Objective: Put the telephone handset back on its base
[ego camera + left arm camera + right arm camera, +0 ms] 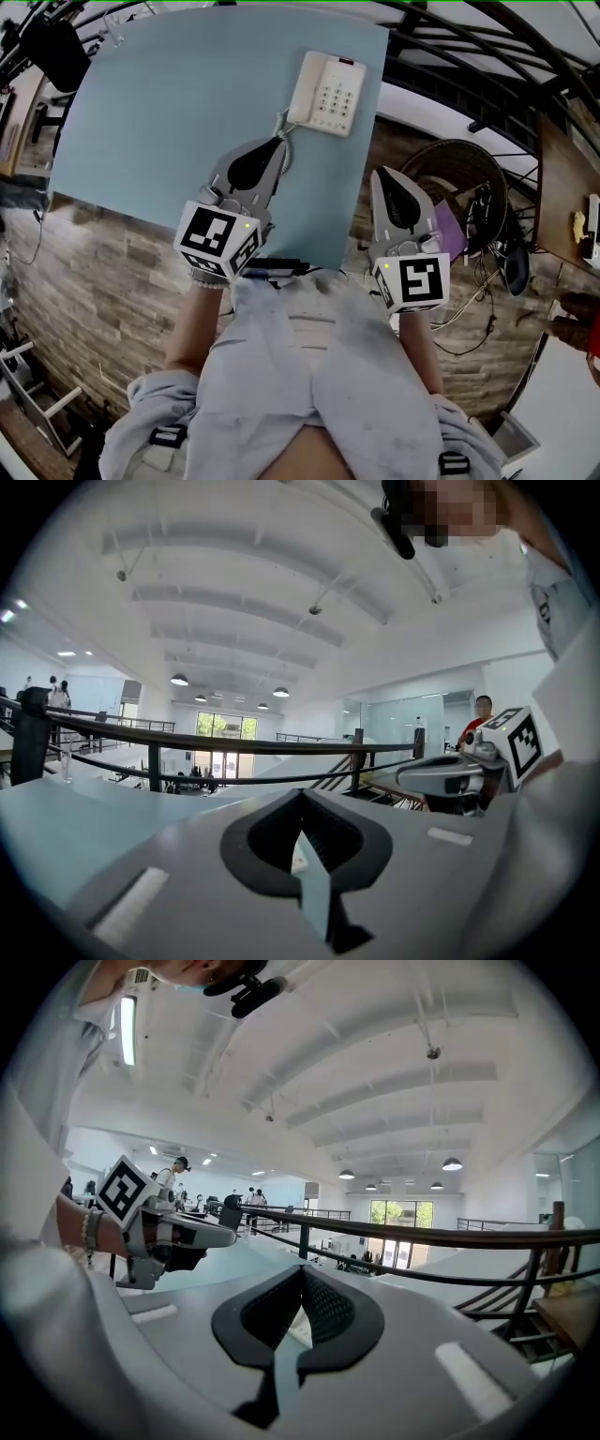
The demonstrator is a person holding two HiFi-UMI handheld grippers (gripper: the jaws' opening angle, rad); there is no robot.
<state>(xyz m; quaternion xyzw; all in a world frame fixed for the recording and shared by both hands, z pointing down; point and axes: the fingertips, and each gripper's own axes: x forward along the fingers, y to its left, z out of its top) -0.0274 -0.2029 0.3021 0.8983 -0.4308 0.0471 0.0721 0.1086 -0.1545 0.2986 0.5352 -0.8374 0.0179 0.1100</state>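
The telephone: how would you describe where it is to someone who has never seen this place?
Find the pale blue table filling the upper left of the head view. Near its far right corner lies the telephone. It is cream with a grid of buttons and a cord at its near left corner; the grey left gripper just before it has neither.

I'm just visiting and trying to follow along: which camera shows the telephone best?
The head view. It looks down on the whole cream telephone with its keypad, on the blue table. The left and right gripper views face railings and ceiling; neither shows the telephone clearly.
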